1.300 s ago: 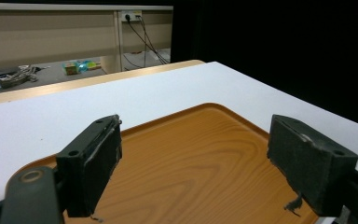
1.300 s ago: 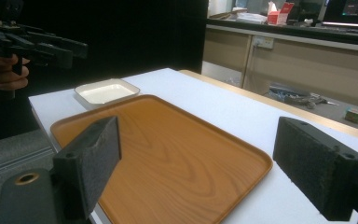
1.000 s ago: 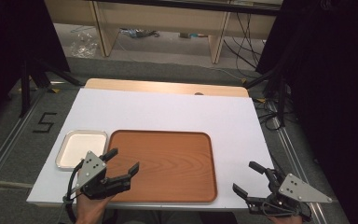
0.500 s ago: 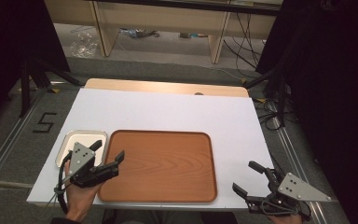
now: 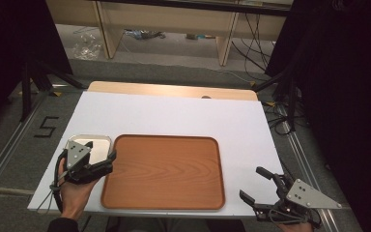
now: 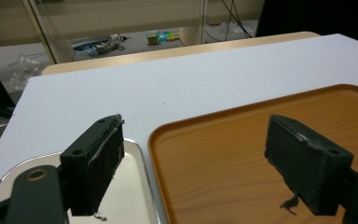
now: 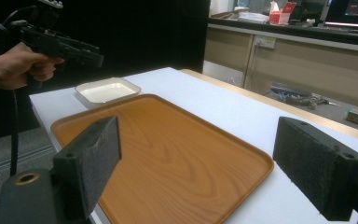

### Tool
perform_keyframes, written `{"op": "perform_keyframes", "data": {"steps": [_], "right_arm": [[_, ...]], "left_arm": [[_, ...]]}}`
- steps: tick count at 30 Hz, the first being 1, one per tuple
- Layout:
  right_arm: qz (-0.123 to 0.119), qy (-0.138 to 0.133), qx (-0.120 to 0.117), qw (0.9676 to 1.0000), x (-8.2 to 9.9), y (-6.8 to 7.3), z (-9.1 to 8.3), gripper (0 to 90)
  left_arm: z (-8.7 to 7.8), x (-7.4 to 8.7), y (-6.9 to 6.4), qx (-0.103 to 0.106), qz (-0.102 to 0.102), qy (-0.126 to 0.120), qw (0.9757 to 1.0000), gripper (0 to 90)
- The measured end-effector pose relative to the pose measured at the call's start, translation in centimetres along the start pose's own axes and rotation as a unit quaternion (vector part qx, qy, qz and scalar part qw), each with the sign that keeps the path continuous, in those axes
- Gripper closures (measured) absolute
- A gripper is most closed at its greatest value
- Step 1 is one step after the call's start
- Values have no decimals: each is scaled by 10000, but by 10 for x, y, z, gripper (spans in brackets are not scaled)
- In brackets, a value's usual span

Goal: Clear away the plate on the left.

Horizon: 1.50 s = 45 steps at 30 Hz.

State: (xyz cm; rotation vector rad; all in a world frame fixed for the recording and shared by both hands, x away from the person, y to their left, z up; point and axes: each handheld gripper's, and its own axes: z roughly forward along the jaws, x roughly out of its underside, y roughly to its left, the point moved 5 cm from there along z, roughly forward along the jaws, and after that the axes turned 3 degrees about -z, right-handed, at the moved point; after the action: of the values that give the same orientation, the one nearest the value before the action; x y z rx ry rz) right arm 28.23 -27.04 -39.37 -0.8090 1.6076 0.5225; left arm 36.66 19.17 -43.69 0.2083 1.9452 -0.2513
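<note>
A brown wooden tray (image 5: 164, 174) lies at the front middle of the white table, with nothing on it. A small white metal dish (image 5: 102, 140) sits just left of it. My left gripper (image 5: 100, 151) hovers open over the gap between dish and tray, held by a hand. In the left gripper view its gripper (image 6: 200, 163) has one jaw over the dish (image 6: 130, 196) and the other over the tray (image 6: 242, 140). My right gripper (image 5: 252, 182) is open at the front right corner, beside the tray (image 7: 168, 140), holding nothing.
The white table top (image 5: 174, 116) stretches bare behind the tray to a wooden strip at the far edge. Shelving, cables and clutter stand on the floor beyond. The right gripper view shows the dish (image 7: 105, 90) and the left gripper (image 7: 91, 53) in a hand.
My left gripper has moved left and a little forward, from over the wooden tray's left part to over the dish's edge. The right gripper has stayed put.
</note>
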Motion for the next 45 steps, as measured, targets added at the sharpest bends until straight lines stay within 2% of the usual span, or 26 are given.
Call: {"op": "perform_keyframes", "data": {"steps": [1, 3, 6, 9, 12, 16, 17, 19, 22, 24, 25, 26, 28, 30, 32, 33, 35, 36, 37, 38, 39, 41, 42, 43, 44, 45], "right_arm": [[-3, -18, -22, 10000, 0, 0, 1, 160], [-1, 38, -49, 10000, 0, 0, 1, 160], [-10, 64, -69, 10000, 0, 0, 2, 160], [-11, 0, -48, 10000, 0, 0, 2, 160], [1, 27, -39, 10000, 0, 0, 2, 160], [-3, 26, -44, 10000, 0, 0, 2, 161], [0, 33, -43, 10000, 0, 0, 2, 160], [-6, -4, -52, 10000, 0, 0, 2, 161], [42, 62, -63, 10000, 0, 1, 2, 161], [22, -61, -85, 9999, 0, 1, 4, 161], [42, 90, -92, 9999, 0, 2, 1, 161], [42, 90, -92, 9999, 0, 2, 1, 161], [1, 14, -55, 10000, 0, 0, 2, 160], [2, -70, -70, 10000, 0, 1, 3, 161], [2, 142, -71, 9999, 0, 1, 0, 161], [134, 8, -145, 9998, 0, 3, 3, 161], [9, -55, -92, 9999, 0, 1, 3, 161], [9, -55, -92, 9999, 0, 1, 3, 161], [-3, -21, -106, 9999, -1, 1, 2, 162], [-3, -21, -106, 9999, -1, 1, 2, 162], [62, 17, -168, 9998, 0, 2, 3, 161], [24, 72, -191, 9998, 0, 2, 2, 161], [17, 72, -113, 9999, 0, 1, 2, 162], [76, 106, -175, 9998, 0, 3, 2, 162], [44, 82, -180, 9998, 0, 2, 3, 161], [49, 92, -146, 9998, 0, 2, 2, 162]], "left_arm": [[2, 0, 4, 29, -258, 29, 9997, 191], [4, 0, 4, 51, -310, 52, 9995, 192], [4, -1, 3, 82, -318, 64, 9994, 194], [9, -3, 7, -34, -163, 83, 9998, 194], [13, -3, 11, -76, -227, 105, 9997, 196], [22, 0, 26, -249, -99, 328, 9991, 198], [24, 1, 30, -229, -121, 448, 9987, 196], [26, 3, 35, -256, -169, 502, 9983, 200], [29, 8, 53, -443, -342, 590, 9967, 217], [30, 10, 56, -489, -310, 633, 9963, 218], [33, 14, 64, -533, -298, 764, 9952, 216], [33, 14, 64, -533, -298, 764, 9952, 213], [35, 17, 75, -601, -398, 866, 9936, 213], [36, 18, 79, -613, -423, 887, 9933, 213], [37, 21, 90, -708, -451, 992, 9915, 214], [38, 22, 94, -762, -454, 1053, 9905, 218], [40, 26, 104, -874, -529, 1244, 9870, 213], [40, 26, 104, -874, -529, 1244, 9870, 207], [41, 31, 114, -944, -604, 1390, 9839, 205], [41, 31, 114, -944, -604, 1390, 9839, 212], [40, 34, 124, -1023, -692, 1437, 9819, 220], [40, 35, 128, -1044, -765, 1445, 9810, 221], [39, 38, 137, -1089, -858, 1491, 9791, 222], [39, 39, 141, -1145, -892, 1535, 9774, 223], [39, 39, 141, -1145, -892, 1535, 9774, 224], [39, 42, 147, -1173, -1015, 1608, 9747, 228]]}}
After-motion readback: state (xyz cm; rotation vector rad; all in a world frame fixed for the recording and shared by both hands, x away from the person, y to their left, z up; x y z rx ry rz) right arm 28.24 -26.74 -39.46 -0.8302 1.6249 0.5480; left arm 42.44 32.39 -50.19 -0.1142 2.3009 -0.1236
